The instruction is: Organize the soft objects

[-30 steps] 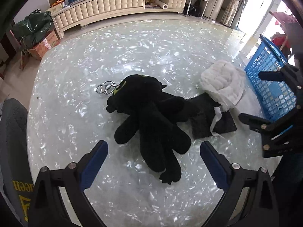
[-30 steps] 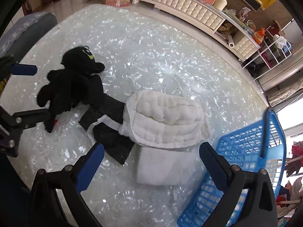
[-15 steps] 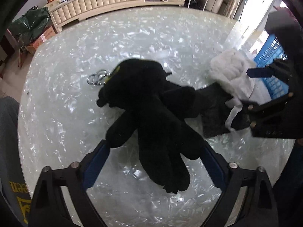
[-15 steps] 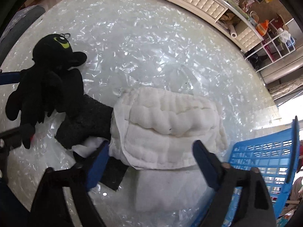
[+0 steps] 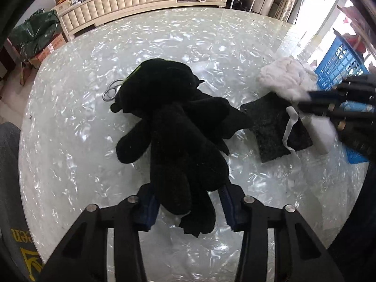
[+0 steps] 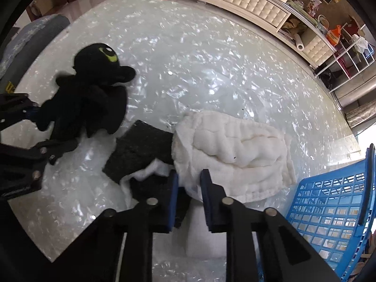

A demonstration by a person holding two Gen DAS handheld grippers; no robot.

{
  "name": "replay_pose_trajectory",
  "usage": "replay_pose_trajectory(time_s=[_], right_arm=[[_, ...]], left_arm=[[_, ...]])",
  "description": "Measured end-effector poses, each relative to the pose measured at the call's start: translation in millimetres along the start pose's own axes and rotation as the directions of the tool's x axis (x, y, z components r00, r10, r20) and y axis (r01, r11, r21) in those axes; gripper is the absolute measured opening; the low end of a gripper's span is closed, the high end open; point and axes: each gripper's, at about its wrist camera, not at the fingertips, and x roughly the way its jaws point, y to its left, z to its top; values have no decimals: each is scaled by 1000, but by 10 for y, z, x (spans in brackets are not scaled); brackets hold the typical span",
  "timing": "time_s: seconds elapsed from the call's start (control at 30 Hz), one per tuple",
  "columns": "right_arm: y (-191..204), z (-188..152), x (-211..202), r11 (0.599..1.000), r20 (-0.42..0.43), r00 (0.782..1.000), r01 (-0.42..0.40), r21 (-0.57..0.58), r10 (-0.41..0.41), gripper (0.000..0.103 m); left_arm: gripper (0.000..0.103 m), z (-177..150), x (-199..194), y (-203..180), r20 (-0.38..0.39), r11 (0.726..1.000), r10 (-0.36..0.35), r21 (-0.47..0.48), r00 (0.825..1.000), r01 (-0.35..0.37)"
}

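A black plush toy with a green eye lies on the pearly white table; it also shows in the right wrist view. My left gripper is shut on the plush toy's lower body. A white quilted cloth lies to the right, partly over a black cloth; the white cloth also shows in the left wrist view. My right gripper is shut on the near edge of the white cloth.
A blue plastic basket stands at the table's right edge, beside the white cloth. A metal key ring lies by the plush toy's head. A cream cabinet and shelves stand beyond the table.
Both grippers have moved forward and closed: the left on the black plush toy, the right on the white cloth. Both were open and apart from these things a second ago.
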Motion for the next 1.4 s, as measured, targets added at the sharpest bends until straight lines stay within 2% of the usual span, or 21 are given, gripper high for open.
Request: replay_pose_trajectory(time_s=[0.07,0.17,0.43,0.7,1.0,1.13,1.17,1.2,1.3,1.4], right_arm=[[-13,3,-85,1000,31,999,6,-2,-6,8],[-42,-5,-157,1000,56,998,15,1,-15,6],[-76,-95,-335,1000,126,992,30,-2,-30,5],[-97,-201,-645,1000,185,983,21,-18,-17,5],[-177,-348,-1171,1000,300,954,-2,4,1,5],[-207,-422,-1328,1000,322,947,6,6,-7,5],[-217,-448,-1354,1000,325,946,12,7,-13,5],[-214,-474,-1367,1000,326,945,19,9,-21,5],[-245,-540,-1398,1000,335,942,21,20,-27,5],[-277,-583,-1431,999,347,938,11,34,-22,5]], left_arm=[[37,-3,-8,19,2,1000,0,-10,1000,0],[35,7,-70,51,17,1000,2,-26,1000,-2],[35,-54,-447,-39,103,998,-22,-56,994,28],[35,-125,-728,-106,132,997,-13,-75,991,23],[35,-302,-1092,-293,154,998,-10,-64,988,20],[30,-330,-1382,-440,203,999,-23,-42,979,32],[23,-331,-1458,-470,215,999,-25,-33,976,33],[12,-329,-1515,-507,225,999,-19,-25,974,25],[9,-314,-1606,-595,231,1000,-13,-9,973,15],[1,-306,-1620,-672,233,1000,-8,-6,973,10]])
